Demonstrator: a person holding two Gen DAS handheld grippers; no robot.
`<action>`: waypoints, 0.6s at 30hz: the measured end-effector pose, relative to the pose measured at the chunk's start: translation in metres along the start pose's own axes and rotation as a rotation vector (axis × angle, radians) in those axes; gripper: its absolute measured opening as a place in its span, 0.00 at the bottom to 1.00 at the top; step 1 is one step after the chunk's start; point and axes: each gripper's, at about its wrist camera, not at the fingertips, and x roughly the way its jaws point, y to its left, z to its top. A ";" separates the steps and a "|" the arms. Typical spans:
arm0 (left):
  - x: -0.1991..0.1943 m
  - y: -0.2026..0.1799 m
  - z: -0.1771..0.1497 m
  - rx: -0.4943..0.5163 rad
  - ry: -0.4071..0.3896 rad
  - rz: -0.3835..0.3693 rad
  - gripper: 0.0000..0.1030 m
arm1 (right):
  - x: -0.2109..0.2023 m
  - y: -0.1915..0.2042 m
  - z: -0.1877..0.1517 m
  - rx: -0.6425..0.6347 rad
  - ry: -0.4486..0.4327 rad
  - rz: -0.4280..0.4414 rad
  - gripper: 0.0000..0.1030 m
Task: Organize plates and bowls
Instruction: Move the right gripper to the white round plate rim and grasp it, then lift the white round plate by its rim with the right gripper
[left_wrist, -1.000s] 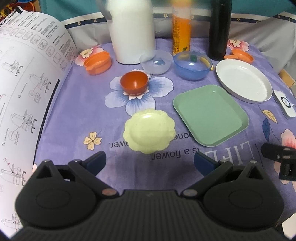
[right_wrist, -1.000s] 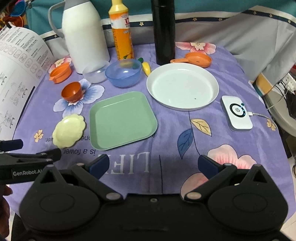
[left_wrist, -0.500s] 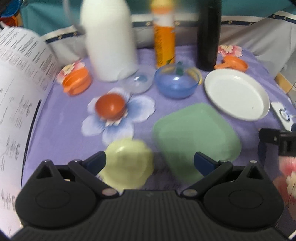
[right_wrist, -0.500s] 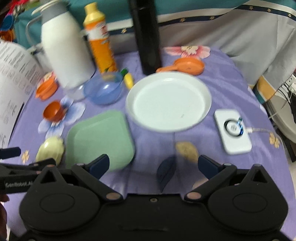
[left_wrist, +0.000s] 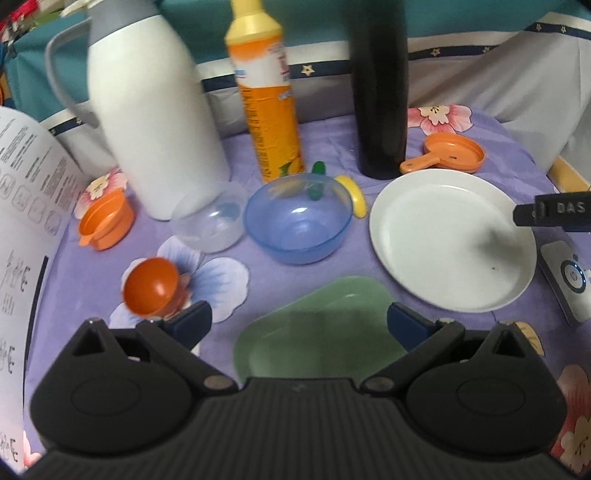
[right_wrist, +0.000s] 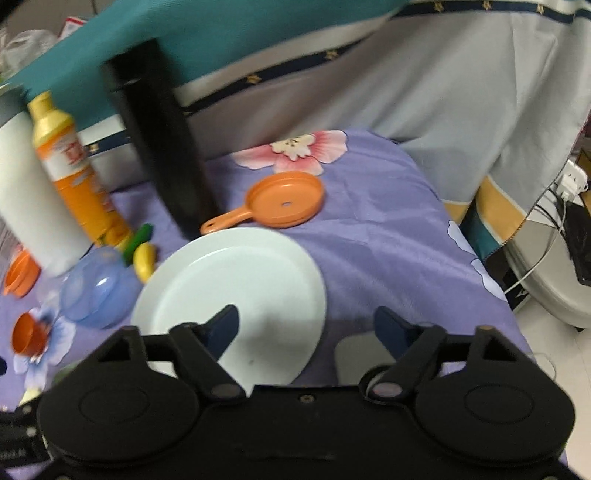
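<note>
Both tools empty, jaws spread. Right gripper (right_wrist: 306, 328) hovered over white plate's (right_wrist: 240, 280) near rim; left gripper (left_wrist: 297, 319) above green tray (left_wrist: 317, 332). Risk: black flask (right_wrist: 162, 147) just beyond the plate could topple if nudged.

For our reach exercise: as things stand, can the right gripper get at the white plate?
Probably yes: the right gripper hangs open over the white plate near rim, nothing lying between.
</note>
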 end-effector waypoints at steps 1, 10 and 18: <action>0.003 -0.003 0.002 0.002 0.001 0.003 1.00 | 0.008 -0.003 0.002 0.002 0.007 0.002 0.69; 0.027 -0.022 0.022 0.018 -0.004 0.005 0.91 | 0.065 -0.008 0.013 -0.033 0.074 0.017 0.28; 0.040 -0.051 0.031 0.052 0.001 -0.046 0.75 | 0.073 -0.008 0.017 -0.127 0.056 0.017 0.23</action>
